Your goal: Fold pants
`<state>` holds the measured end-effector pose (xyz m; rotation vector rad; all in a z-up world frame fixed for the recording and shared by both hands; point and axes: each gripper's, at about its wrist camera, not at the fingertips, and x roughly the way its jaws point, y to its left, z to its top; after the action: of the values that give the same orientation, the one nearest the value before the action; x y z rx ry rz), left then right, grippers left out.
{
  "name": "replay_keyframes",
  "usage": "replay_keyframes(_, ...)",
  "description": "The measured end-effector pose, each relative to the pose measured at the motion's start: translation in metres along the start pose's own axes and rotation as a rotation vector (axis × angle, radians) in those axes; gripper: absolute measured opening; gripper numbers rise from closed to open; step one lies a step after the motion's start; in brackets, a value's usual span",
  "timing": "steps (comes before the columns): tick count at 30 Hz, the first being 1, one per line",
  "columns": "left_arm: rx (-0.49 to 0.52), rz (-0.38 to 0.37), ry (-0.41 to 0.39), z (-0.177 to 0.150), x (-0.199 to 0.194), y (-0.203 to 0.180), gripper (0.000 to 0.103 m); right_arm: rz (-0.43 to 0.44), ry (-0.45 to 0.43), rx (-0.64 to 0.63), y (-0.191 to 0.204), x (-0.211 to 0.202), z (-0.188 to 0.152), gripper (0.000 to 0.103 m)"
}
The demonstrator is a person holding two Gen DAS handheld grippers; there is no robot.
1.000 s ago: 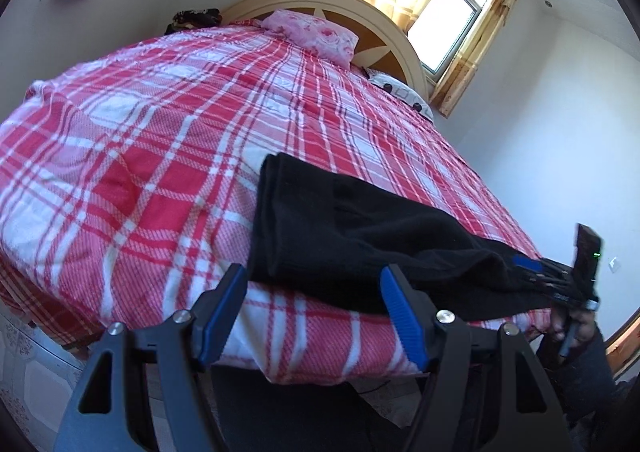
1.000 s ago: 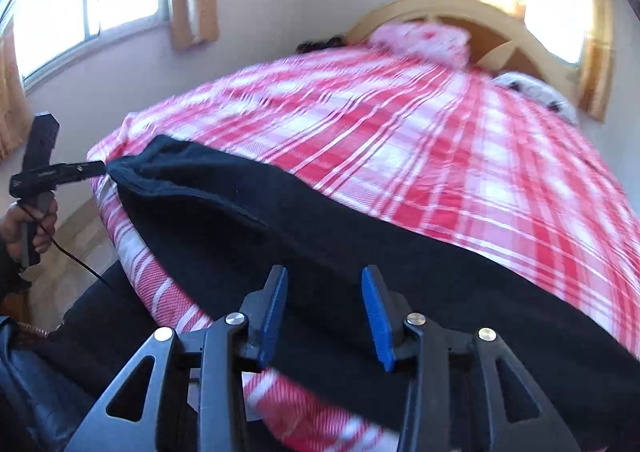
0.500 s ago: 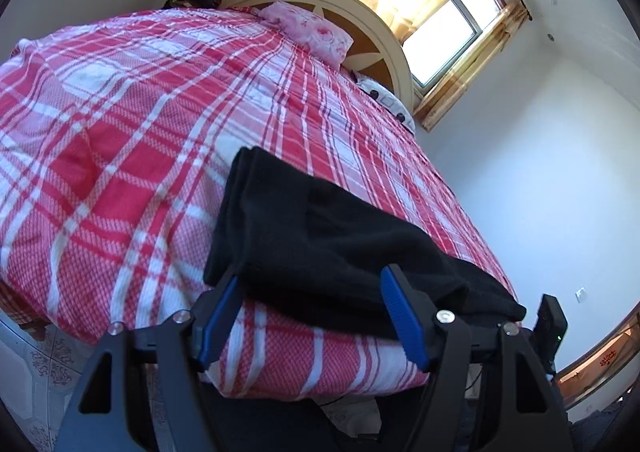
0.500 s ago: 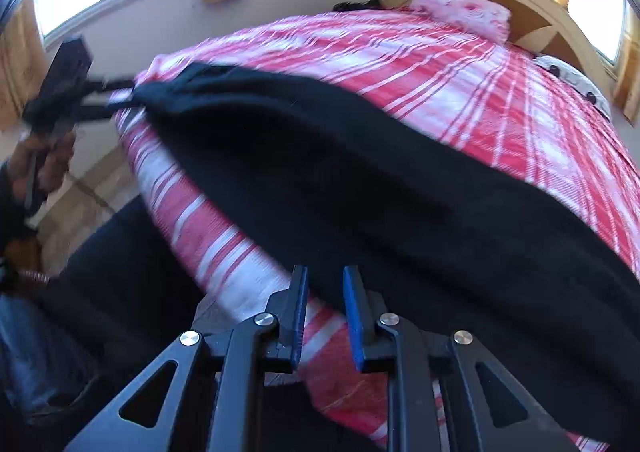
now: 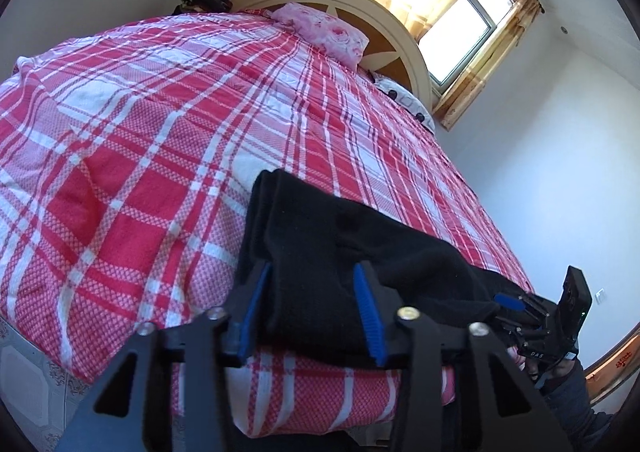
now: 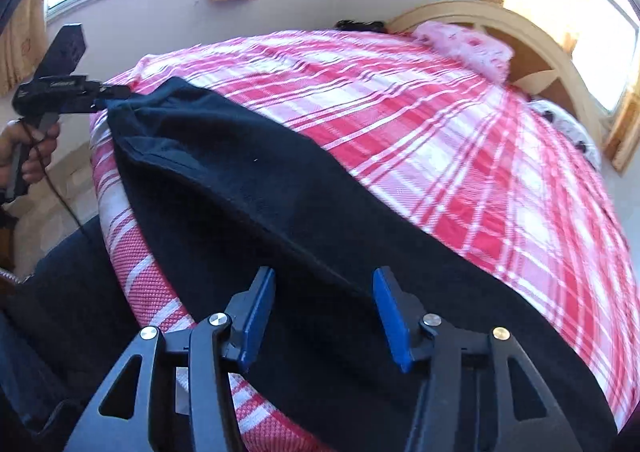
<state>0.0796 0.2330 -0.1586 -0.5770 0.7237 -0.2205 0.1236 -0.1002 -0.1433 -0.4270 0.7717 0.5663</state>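
Black pants [image 5: 340,236] lie folded lengthwise along the near edge of a red and white checked bed [image 5: 160,131]. In the left wrist view my left gripper [image 5: 312,272] is closing on one end of them, and the thick fabric fills the gap between its blue pads. The right wrist view shows the pants [image 6: 260,191] stretching away to that left gripper [image 6: 116,93] at the far end. My right gripper [image 6: 324,280] is opening, its fingers spread over the cloth without pinching it. It also shows small at the pants' other end as the right gripper [image 5: 508,310].
A pink pillow [image 5: 324,31] and a curved wooden headboard [image 5: 384,23] stand at the bed's far end, below a curtained window [image 5: 460,39]. A hand [image 6: 24,147] grips the left handle, and a leg in dark trousers [image 6: 60,292] stands against the bed's edge. Tiled floor [image 5: 24,392] lies below.
The left jaws have narrowed from wide apart onto the pants' end. The right jaws went nearly shut half a second ago and now stand wide over the cloth. Both grippers shifted slightly.
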Motion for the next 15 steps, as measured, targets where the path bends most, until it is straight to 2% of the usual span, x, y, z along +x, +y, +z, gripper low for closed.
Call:
replay_keyframes(2,-0.001,0.008,0.003,0.002,0.001,0.003,0.027,0.012,0.011,0.025,-0.001,0.002,0.0,0.017)
replay_keyframes(3,-0.007,0.001,0.004,0.003,0.001,0.005,0.026,0.021,0.016,0.039,-0.001,0.001,-0.002,0.005)
replay_keyframes(8,-0.022,-0.004,-0.007,0.002,0.0,0.01,0.026,0.039,-0.002,0.065,0.021,-0.014,-0.021,0.004)
replay_keyframes(11,-0.036,0.005,-0.015,0.002,-0.002,0.014,0.026,0.04,0.017,0.092,0.035,-0.01,-0.036,0.004)
replay_keyframes(13,-0.032,0.03,-0.028,0.003,-0.006,0.015,0.026,0.013,-0.008,0.102,0.041,-0.009,-0.043,0.004)
replay_keyframes(15,-0.026,0.062,-0.045,0.006,-0.012,0.016,0.026,0.029,-0.015,0.14,0.039,-0.011,-0.046,0.008)
